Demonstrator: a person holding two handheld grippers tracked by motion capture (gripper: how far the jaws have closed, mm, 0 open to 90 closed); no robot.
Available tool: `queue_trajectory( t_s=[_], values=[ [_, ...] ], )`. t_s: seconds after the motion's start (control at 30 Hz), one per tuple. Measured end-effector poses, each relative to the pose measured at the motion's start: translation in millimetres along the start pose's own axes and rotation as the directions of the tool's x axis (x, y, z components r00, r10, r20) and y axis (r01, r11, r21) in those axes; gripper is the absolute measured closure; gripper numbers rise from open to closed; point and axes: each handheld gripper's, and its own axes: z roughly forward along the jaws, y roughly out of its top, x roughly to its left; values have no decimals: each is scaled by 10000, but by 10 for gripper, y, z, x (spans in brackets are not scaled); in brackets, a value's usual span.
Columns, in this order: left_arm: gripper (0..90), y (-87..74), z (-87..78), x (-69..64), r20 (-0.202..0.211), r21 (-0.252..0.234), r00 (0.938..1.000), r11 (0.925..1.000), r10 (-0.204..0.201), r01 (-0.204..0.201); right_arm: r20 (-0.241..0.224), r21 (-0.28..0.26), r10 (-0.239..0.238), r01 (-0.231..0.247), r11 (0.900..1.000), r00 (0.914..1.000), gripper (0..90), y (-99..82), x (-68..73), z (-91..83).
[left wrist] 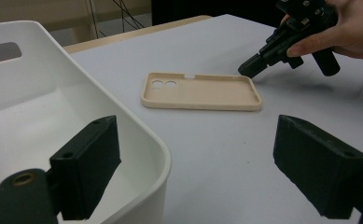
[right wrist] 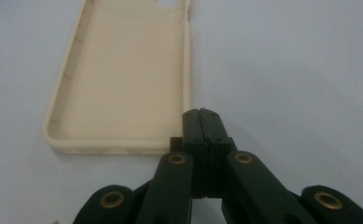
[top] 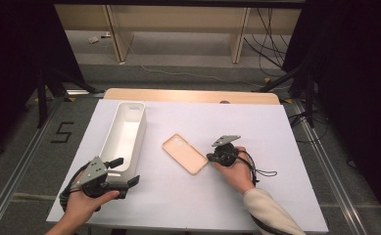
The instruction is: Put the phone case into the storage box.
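Observation:
A beige phone case (top: 184, 153) lies hollow side up on the white sheet, near the middle of the table. My right gripper (top: 210, 157) is shut, with nothing between its jaws. Its tip (right wrist: 202, 112) rests at the near right corner of the case (right wrist: 123, 79); I cannot tell whether it touches. My left gripper (top: 127, 170) is open at the near end of a long white bin (top: 140, 132). In the left gripper view one jaw hangs inside the bin (left wrist: 137, 126) and the other outside over the sheet, with the wall between them and untouched. The case (left wrist: 202, 91) and right gripper (left wrist: 249, 70) lie beyond.
The white sheet (top: 256, 132) covers most of the table, with a wooden strip (top: 188, 95) bare along the far edge. The bin is empty. Past the table are a floor mark "5" (top: 63, 132), dark stands and cables (top: 271, 39).

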Motion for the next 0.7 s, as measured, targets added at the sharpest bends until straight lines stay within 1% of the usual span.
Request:
queue_trajectory(
  t_s=[0.03, 0.07, 0.1, 0.13, 0.2, 0.23, 0.27, 0.3, 0.33, 0.37, 0.43, 0.47, 0.5, 0.53, 0.57, 0.6, 0.63, 0.67, 0.7],
  values=[
    [141, 0, 0, 0, 0, 0, 10000, 10000, 0, 0, -5, 24, -6, 6, 10000, 10000, 900, -1, 1, 1],
    [142, -2, 0, 0, -2, 27, 10000, 10000, -6, 6, -78, 116, 167, -166, 9998, 9998, 900, 1, 12, -4],
    [143, -2, 0, 0, -2, 27, 10000, 10000, -6, 6, -78, 116, 167, -166, 9998, 9998, 900, 1, 12, -4],
    [144, -3, -1, 2, -22, 17, 10000, 10000, 3, -3, -17, 66, -77, 77, 9999, 10000, 900, -11, 3, 13],
    [145, -3, -2, 3, -15, 5, 10000, 10000, 14, -14, -55, 149, 52, -51, 9999, 10000, 900, -11, 16, 6],
    [145, -1, 0, 9, 0, 9, 9999, 9999, 106, -106, -132, 231, 164, -161, 9996, 9998, 900, -5, 24, -1],
    [145, -1, 0, 9, 0, 9, 9999, 9999, 106, -106, -132, 231, 164, -161, 9996, 9998, 900, -5, 24, -1],
    [146, -3, -1, 2, -20, 13, 10000, 10000, 18, -18, -61, 63, 144, -144, 9999, 9999, 900, -9, 34, 12],
    [146, -3, -2, 2, -11, 8, 10000, 10000, 31, -31, -46, 82, 142, -141, 9999, 9999, 900, -9, 37, 13],
    [147, -2, -3, 1, -13, 16, 10000, 10000, 40, -40, -26, 85, -64, 64, 9999, 10000, 900, -12, 29, 13],
    [147, -3, -4, 1, -14, 16, 10000, 10000, 35, -35, 14, 2, -73, 73, 10000, 10000, 900, -16, 37, 19],
    [147, -4, -5, 1, -21, 26, 10000, 10000, 27, -27, -146, 282, -132, 136, 9995, 9998, 900, -12, 44, -7],
    [147, -4, -5, 1, -21, 26, 10000, 10000, 27, -27, -130, 295, -113, 117, 9995, 9999, 900, -13, 56, -9],
    [147, -4, -5, 0, -21, 24, 10000, 10000, 32, -32, -38, 126, -165, 166, 9998, 9999, 900, -18, 65, 4],
    [148, -4, -5, 0, -21, 24, 10000, 10000, 32, -32, -46, 156, -190, 191, 9997, 9998, 900, -18, 74, 2],
    [148, -4, -5, -1, -7, 26, 10000, 10000, 39, -39, -130, 359, -217, 222, 9991, 9997, 900, -13, 78, -16],
    [148, -4, -5, -1, -7, 26, 10000, 10000, 39, -39, -130, 359, -217, 222, 9991, 9997, 900, -13, 78, -16],
    [148, -4, -6, -1, -7, 33, 10000, 10000, 46, -46, -34, 207, -306, 307, 9993, 9995, 900, -21, 99, -5],
    [148, -5, -4, 2, 66, -17, 10000, 10000, 35, -35, -172, 408, -194, 201, 9990, 9997, 900, -15, 114, -26]
  ],
)
